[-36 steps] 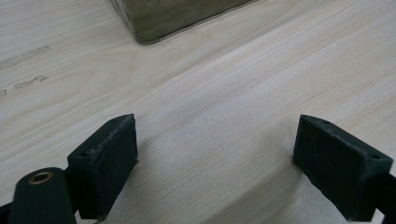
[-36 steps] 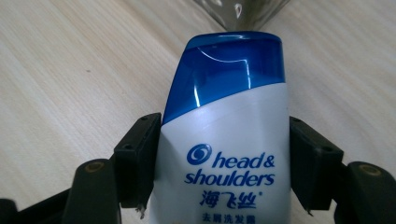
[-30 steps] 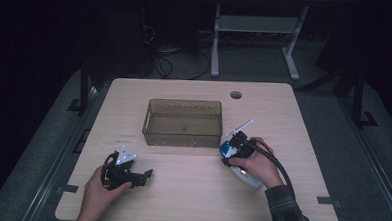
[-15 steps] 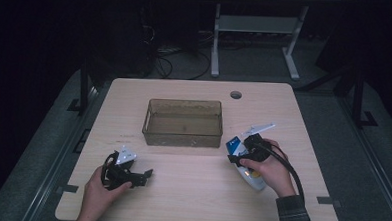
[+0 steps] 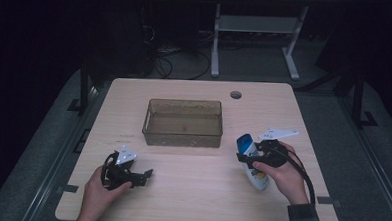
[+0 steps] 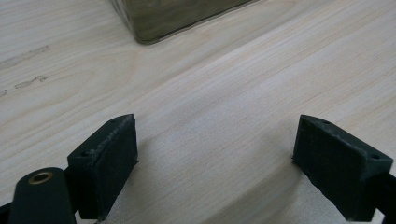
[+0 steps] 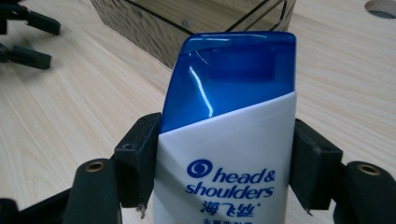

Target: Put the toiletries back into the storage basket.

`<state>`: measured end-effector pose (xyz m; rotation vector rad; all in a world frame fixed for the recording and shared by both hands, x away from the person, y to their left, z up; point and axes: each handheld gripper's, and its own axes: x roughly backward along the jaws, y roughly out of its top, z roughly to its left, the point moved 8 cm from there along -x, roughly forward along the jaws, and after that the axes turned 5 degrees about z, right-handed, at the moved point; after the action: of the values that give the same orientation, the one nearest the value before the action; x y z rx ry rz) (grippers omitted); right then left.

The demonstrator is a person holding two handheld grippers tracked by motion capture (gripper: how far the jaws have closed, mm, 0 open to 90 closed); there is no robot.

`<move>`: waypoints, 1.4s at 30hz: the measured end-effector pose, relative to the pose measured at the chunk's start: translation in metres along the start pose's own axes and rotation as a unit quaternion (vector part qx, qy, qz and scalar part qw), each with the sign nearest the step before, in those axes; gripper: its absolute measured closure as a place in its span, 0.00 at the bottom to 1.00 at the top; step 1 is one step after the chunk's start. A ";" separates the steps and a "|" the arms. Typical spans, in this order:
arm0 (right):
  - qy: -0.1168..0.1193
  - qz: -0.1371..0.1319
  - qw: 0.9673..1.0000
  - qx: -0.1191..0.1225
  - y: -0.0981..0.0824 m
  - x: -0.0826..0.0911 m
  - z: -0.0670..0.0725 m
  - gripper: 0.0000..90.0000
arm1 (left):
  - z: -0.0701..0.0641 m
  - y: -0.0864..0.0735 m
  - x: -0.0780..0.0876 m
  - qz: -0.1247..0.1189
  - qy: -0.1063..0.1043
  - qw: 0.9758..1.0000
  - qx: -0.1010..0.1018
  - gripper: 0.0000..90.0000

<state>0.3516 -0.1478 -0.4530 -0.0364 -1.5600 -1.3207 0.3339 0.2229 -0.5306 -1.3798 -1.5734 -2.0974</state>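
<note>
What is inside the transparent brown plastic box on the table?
The transparent brown rectangular plastic box looks empty: its bare floor shows from above, with only a tiny speck there. Nothing covers the interior, though tinted walls and dim light could hide small things.

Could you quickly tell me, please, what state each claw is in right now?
Left claw: open, holding nothing, low over the table.
Right claw: closed on the shampoo bottle, gripping it just below the blue cap.

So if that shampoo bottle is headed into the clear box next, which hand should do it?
Probably the right. The right gripper is shut on the shampoo bottle, near the clear box. The left gripper is open over bare table.
</note>
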 end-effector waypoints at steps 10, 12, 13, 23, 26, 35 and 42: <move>0.015 -0.038 0.999 -0.012 -0.006 0.020 -0.001 0.38 | 0.000 0.000 0.000 0.000 0.000 1.000 0.000 0.14; 0.015 -0.042 0.999 -0.010 -0.007 0.024 -0.001 0.38 | 0.000 0.000 0.000 0.000 0.000 1.000 0.000 0.14; 0.015 -0.042 0.999 -0.010 -0.007 0.024 -0.001 0.38 | 0.000 0.000 0.000 0.000 0.000 1.000 0.000 0.14; 0.021 -0.061 0.998 -0.015 -0.009 0.035 0.001 0.38 | 0.000 0.000 0.000 0.000 0.000 1.000 0.000 0.14; 0.022 -0.065 0.998 -0.015 -0.007 0.036 0.002 0.38 | 0.000 0.000 0.000 0.000 0.000 1.000 0.000 0.14; 0.022 -0.087 0.996 -0.015 0.004 0.041 0.003 0.38 | 0.000 0.000 0.000 0.000 0.000 1.000 0.000 0.14; 0.020 -0.096 0.995 -0.011 0.012 0.043 0.004 0.38 | 0.000 0.000 0.000 -0.001 0.000 1.000 0.002 0.14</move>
<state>0.3366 -0.1641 -0.4137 0.1294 -1.5453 -1.4793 0.3340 0.2227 -0.5306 -1.3771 -1.5787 -2.0948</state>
